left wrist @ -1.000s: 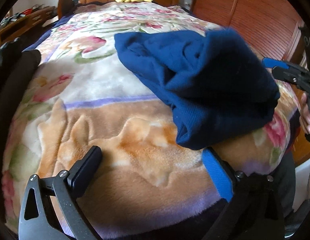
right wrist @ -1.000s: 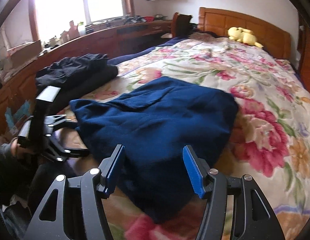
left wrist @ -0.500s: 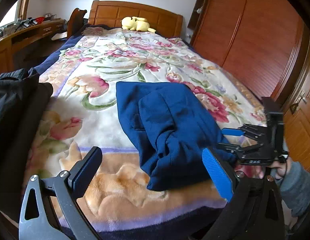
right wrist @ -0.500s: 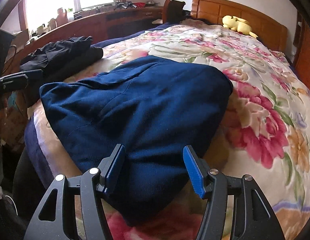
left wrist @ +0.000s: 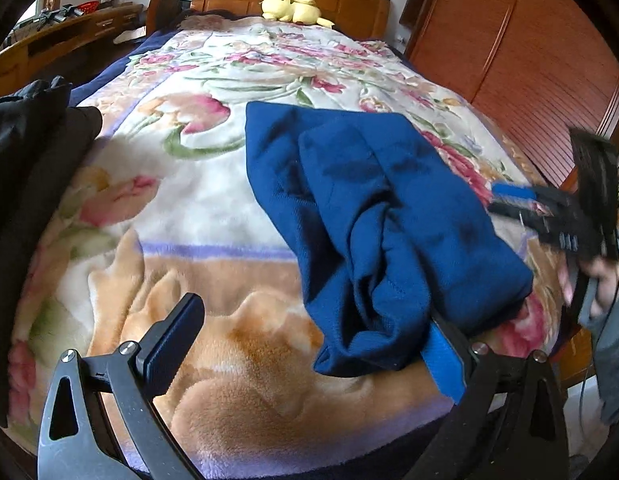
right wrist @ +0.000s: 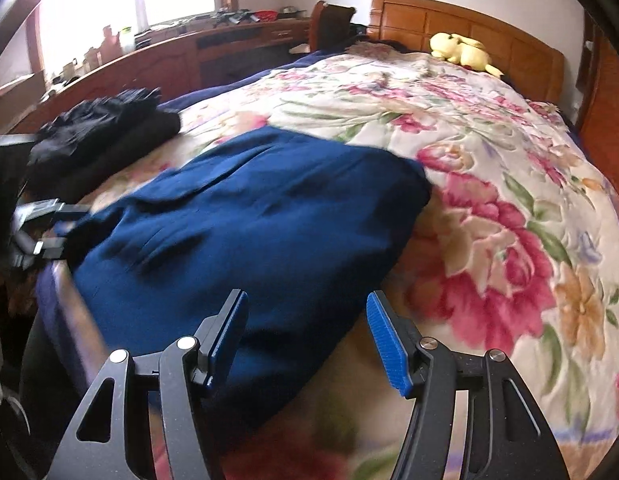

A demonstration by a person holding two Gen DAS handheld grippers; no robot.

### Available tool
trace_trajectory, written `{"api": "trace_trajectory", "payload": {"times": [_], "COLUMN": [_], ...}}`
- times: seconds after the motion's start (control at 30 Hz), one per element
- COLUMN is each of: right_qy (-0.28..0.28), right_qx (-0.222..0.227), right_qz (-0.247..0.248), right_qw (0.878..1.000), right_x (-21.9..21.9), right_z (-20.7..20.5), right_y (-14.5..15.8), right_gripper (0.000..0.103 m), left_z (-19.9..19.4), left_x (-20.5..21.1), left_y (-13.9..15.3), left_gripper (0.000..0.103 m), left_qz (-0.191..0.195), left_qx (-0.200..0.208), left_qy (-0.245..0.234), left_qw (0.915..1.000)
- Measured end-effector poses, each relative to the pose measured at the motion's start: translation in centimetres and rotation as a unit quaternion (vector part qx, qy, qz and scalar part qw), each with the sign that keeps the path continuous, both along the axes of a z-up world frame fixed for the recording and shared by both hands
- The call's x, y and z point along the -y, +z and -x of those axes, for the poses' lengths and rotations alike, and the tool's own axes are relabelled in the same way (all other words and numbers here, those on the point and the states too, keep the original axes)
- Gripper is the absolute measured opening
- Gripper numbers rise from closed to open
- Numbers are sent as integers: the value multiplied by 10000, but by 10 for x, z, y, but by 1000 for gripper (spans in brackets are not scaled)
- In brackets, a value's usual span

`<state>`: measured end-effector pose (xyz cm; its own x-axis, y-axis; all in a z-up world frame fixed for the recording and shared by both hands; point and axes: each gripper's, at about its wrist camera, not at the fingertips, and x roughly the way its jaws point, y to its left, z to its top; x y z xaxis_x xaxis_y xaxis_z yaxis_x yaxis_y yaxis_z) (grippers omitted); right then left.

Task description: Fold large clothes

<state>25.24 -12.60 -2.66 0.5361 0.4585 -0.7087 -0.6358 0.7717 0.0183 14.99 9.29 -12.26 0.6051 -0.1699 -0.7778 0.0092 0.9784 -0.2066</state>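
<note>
Where blanket [left wrist: 157,184] lies bare, navy garment [left wrist: 369,208] overhangs foot edge

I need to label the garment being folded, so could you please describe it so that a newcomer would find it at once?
Start at the bed's floral blanket and look to its foot end. There lies a navy blue garment, folded over on itself in thick layers. Unlike the black clothes piled at the bed's window-side edge, it is blue and lies near the middle.
</note>
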Motion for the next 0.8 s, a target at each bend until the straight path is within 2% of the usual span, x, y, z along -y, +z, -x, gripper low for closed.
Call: {"api": "trace_trajectory", "payload": {"times": [0.13, 0.27, 0.4, 0.53, 0.57, 0.8], "right_qy": [-243, -426, -612, -641, -650, -716], "right_qx": [102, -33, -359, -778, -848, -1215], "right_qz": [64, 74, 52, 90, 95, -168], "right_qw": [9996, 9991, 9975, 9949, 9942, 9899], "right_x": [-4, -13, -21, -38, -40, -48], "right_z": [-44, -94, -133, -168, -174, -194], "right_y": [3, -5, -21, -40, -45, -62], "right_gripper": [64, 66, 69, 79, 83, 92], "left_z": [-2, 0, 1, 0, 0, 2], "left_x": [1, 2, 2, 2, 2, 3], "left_y": [-12, -17, -18, -19, -19, -21], "left_gripper": [100, 100, 100, 100, 100, 100], "left_qz": [-114, -115, -108, -114, -115, -98], "left_qx": [-100, -106, -82, -75, -75, -52], "left_qy": [-15, 10, -8, -12, -10, -11], "left_qw": [9999, 9999, 9999, 9999, 9999, 9999]}}
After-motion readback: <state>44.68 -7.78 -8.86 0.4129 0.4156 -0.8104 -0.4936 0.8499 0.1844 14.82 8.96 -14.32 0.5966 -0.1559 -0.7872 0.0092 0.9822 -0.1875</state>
